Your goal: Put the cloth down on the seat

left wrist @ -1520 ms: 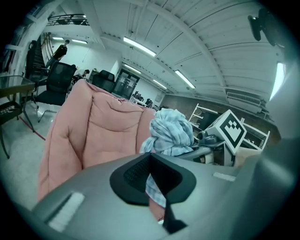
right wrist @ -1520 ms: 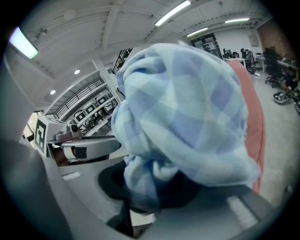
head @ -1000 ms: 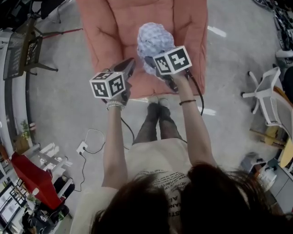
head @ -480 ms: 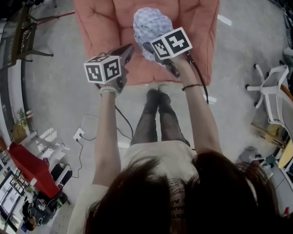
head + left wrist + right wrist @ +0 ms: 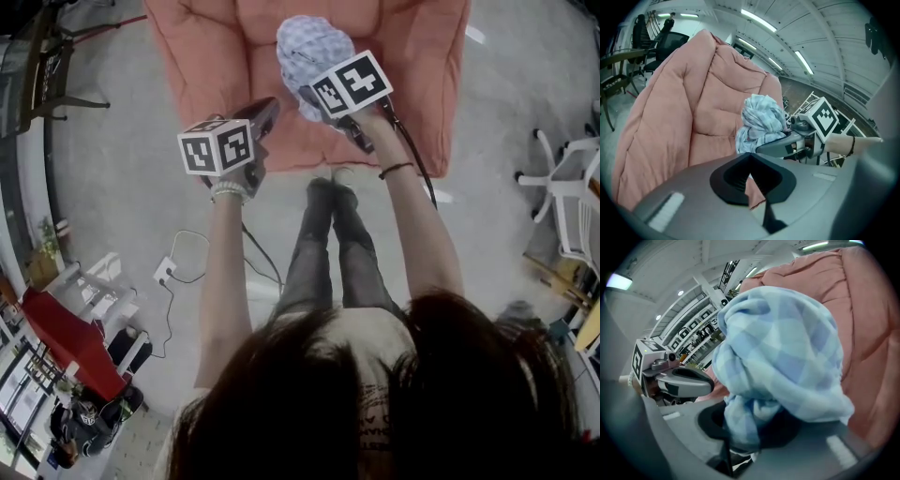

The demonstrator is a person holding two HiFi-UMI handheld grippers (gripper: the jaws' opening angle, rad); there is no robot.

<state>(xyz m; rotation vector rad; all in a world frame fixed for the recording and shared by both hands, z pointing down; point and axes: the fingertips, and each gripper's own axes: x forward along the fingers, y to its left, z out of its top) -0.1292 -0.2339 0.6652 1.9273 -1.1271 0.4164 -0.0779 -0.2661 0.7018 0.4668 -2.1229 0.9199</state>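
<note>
A bunched blue-and-white checked cloth hangs in the air above the pink cushioned seat. My right gripper is shut on its lower end, and the folds spill over the jaws in the right gripper view. My left gripper hovers just left of it over the seat's front edge, jaws together with nothing in them. In the left gripper view the cloth and the right gripper show against the seat's padded back.
The person's legs stand on the grey floor right at the seat's front edge. A power strip with a cable lies at the left. A white office chair base is at the right, and a red object is at the lower left.
Both grippers and the cloth have moved a little farther over the seat. The grip on the cloth is unchanged.
</note>
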